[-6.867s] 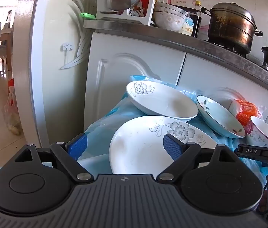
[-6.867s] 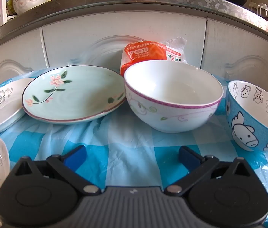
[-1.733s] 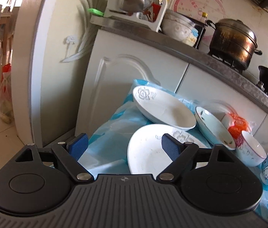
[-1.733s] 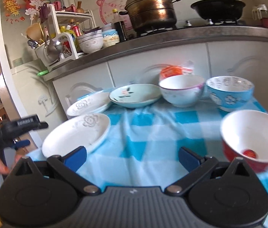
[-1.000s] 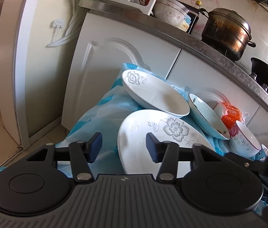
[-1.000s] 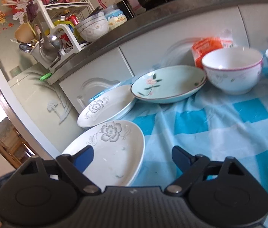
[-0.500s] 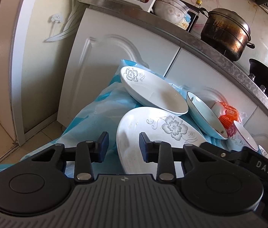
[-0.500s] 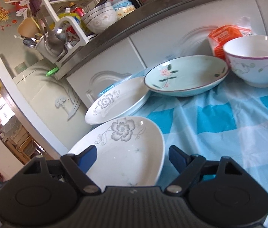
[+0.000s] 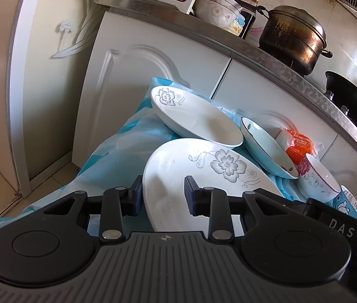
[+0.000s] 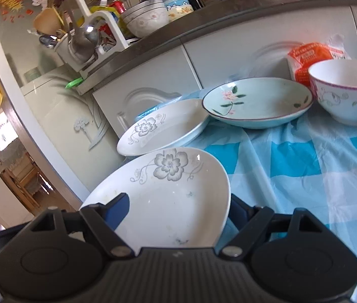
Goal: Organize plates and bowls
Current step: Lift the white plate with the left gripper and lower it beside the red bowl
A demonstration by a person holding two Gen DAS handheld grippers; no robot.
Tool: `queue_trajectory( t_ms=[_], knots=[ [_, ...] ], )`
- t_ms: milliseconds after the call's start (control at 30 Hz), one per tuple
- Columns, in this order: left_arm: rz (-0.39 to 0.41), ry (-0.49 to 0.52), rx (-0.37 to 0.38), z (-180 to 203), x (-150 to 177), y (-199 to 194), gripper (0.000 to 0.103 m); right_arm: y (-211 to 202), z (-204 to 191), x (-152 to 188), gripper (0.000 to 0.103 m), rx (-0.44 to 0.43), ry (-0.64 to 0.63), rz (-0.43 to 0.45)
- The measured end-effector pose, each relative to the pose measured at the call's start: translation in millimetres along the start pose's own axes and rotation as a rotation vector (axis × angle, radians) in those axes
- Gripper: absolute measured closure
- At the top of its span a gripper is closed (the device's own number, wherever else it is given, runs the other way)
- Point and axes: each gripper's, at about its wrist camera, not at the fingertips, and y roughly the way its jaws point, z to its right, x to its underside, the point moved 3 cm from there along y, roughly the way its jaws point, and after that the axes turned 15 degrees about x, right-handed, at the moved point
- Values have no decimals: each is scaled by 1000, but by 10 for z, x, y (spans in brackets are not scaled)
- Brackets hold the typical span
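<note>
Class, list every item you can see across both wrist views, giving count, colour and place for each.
Flower-print plates: two, white with grey flowers, table's near-left corner.
Shallow dish: one, pale green with pink flower, behind the plates.
Bowl: one, white with purple rim, right of the dish.
Cartoon bowl: one, blue and white, partly hidden.
Packet: one, orange, against the cabinet.
Tablecloth: one, blue-white check.
Steamer pot: one, brownish metal, on the counter.
Wok: one, black, on the counter.
Left gripper: fingers straddling the near plate's rim.
Right gripper: fingers open around the same plate.

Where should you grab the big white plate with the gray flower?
Probably by its thin rim, from the table's outer edge. The white plate lies flat and wide, so only the rim fits between fingers. The left gripper already straddles that edge; the right gripper flanks it too.
</note>
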Motion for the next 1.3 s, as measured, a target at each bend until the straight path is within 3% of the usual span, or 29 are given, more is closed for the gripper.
queue_trajectory(
  t_ms=[567, 1300],
  knots=[
    [6, 72, 83, 243, 59, -108, 68, -345, 101, 37, 20, 77, -62, 81],
    [-13, 206, 205, 736, 247, -391, 68, -1054, 504, 47, 20, 133, -15, 158]
  ],
)
